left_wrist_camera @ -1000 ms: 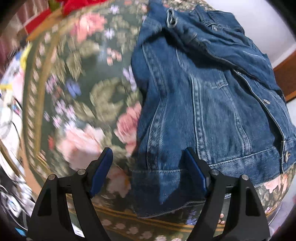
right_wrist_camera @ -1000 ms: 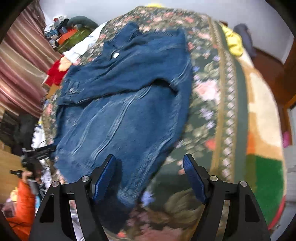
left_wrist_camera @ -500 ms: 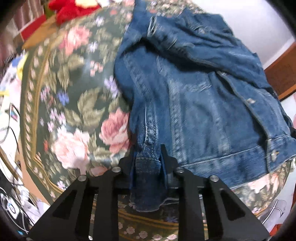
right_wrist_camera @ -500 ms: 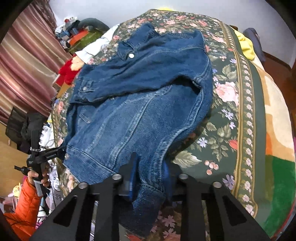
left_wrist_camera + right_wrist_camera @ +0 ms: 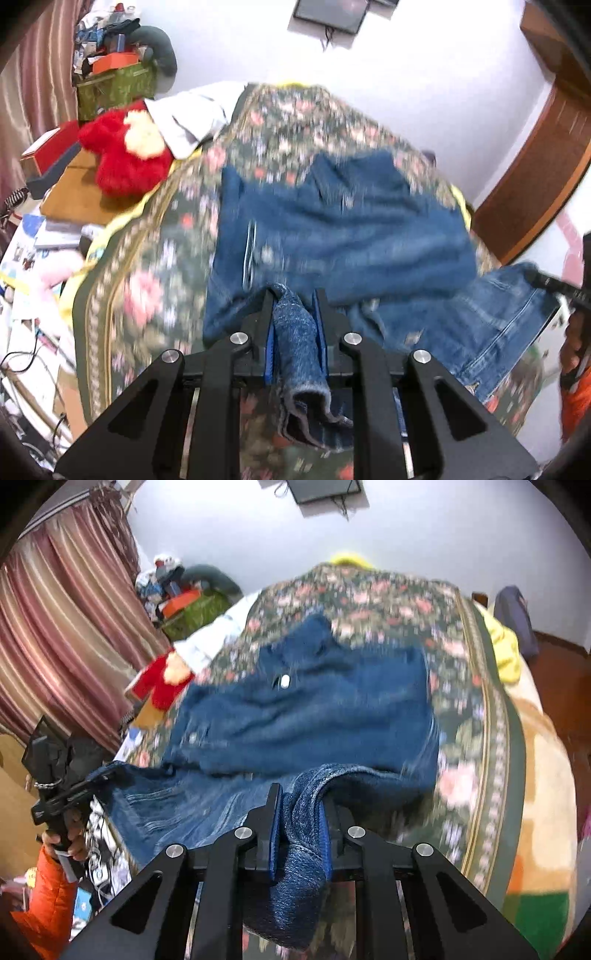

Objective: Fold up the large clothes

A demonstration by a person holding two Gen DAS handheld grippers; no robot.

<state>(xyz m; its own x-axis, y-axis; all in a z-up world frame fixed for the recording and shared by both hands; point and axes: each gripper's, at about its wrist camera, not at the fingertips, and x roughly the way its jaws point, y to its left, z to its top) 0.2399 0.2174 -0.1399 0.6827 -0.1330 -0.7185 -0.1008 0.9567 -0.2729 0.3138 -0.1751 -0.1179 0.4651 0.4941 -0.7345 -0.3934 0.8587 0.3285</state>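
Observation:
A blue denim jacket (image 5: 351,229) lies spread on the floral bedspread (image 5: 147,277). My left gripper (image 5: 293,295) pinches a bunched fold of its near hem, jaws still closing tight on the cloth, and holds it above the bed. In the right wrist view the jacket (image 5: 314,709) is clamped at its other near corner by my right gripper (image 5: 301,794), jaws likewise closing on denim. The hem hangs stretched between the two. The left tool (image 5: 62,794) shows at the left edge, held by a hand in an orange sleeve.
A red plush toy (image 5: 122,158) and a white cloth (image 5: 192,114) lie at the bed's far left. Yellow fabric (image 5: 506,653) sits at the far right edge of the bedspread (image 5: 472,738). Striped curtains (image 5: 55,627), a cluttered green box (image 5: 114,88) and a wooden door (image 5: 535,177) surround the bed.
Both grippers went from open over the hem to shut on its corners, then rose with the denim. The near edge of the jacket has lifted off the bed.

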